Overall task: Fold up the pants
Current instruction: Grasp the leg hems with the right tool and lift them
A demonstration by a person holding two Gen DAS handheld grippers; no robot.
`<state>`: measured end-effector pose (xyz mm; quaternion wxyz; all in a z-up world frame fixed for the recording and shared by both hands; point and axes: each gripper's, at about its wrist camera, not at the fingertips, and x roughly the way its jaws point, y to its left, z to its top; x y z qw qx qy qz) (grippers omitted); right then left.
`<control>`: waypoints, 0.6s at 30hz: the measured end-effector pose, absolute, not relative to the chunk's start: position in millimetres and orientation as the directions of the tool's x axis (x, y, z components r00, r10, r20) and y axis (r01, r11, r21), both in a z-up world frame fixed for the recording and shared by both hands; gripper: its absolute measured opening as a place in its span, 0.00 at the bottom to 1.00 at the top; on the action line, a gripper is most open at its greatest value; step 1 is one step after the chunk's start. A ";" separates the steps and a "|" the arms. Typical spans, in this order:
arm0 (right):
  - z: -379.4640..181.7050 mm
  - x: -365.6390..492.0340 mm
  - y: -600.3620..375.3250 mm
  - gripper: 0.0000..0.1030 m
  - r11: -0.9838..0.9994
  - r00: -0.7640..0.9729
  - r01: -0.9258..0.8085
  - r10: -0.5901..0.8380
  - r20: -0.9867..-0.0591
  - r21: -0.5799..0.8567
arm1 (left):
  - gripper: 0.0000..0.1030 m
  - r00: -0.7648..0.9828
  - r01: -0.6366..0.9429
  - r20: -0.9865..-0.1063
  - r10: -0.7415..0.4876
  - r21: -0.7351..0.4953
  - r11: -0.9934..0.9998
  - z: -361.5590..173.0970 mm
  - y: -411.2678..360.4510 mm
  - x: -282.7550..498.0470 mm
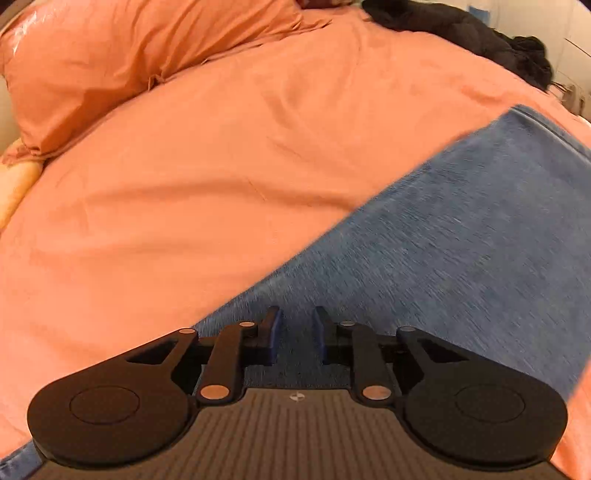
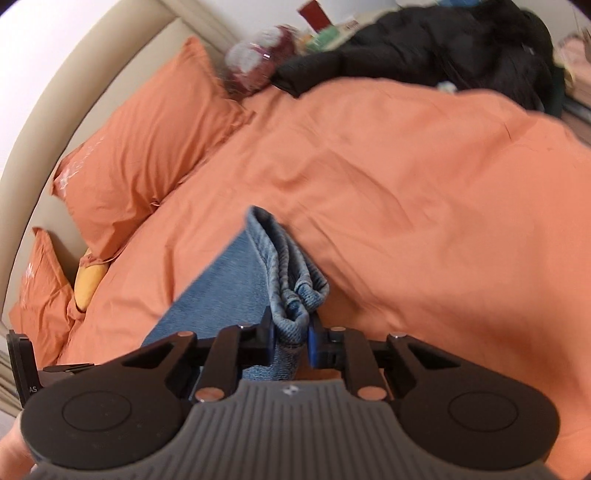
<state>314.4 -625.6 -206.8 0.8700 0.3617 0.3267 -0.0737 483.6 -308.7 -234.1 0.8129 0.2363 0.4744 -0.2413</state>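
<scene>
The pants (image 1: 461,240), blue denim, lie on the orange duvet (image 1: 221,166) of a bed, with orange pillows (image 1: 110,62) at the head end and a black jacket (image 1: 461,26) at the far edge. In the left wrist view the denim forms a broad, flat band that runs diagonally from directly beneath the left gripper (image 1: 295,330) up to the right, so the long axis of the garment points away from this gripper toward the upper right. The left gripper's jaws stand narrowly apart with denim showing behind the gap; whether the pads pinch any fabric cannot be told. In the right wrist view the right gripper (image 2: 290,341) is clamped on a bunched, hemmed edge of the pants (image 2: 288,280), several layers thick, which rises out of the jaws, while the flat cloth extends down and left. Judgement: the right hand controls the gathered end, the left hand sits over the flat body, and the next fold turns on carrying the gathered end along that diagonal axis.
</scene>
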 end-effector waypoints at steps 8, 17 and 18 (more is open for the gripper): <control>-162.2 316.1 -598.9 0.09 0.809 0.789 0.302 0.085 -0.608 0.505 | 0.19 0.343 0.778 -0.907 -0.244 0.129 0.615 -223.7 -300.4 395.1; -123.4 311.6 -562.6 0.09 0.884 0.809 0.209 0.084 -0.582 0.418 | 0.12 0.303 0.746 -0.930 -0.209 0.094 0.660 -250.9 -308.1 406.9; -119.1 312.5 -558.9 0.09 0.890 0.808 0.203 0.083 -0.583 0.408 | 0.12 0.300 0.749 -0.932 -0.205 0.097 0.656 -249.9 -308.5 407.2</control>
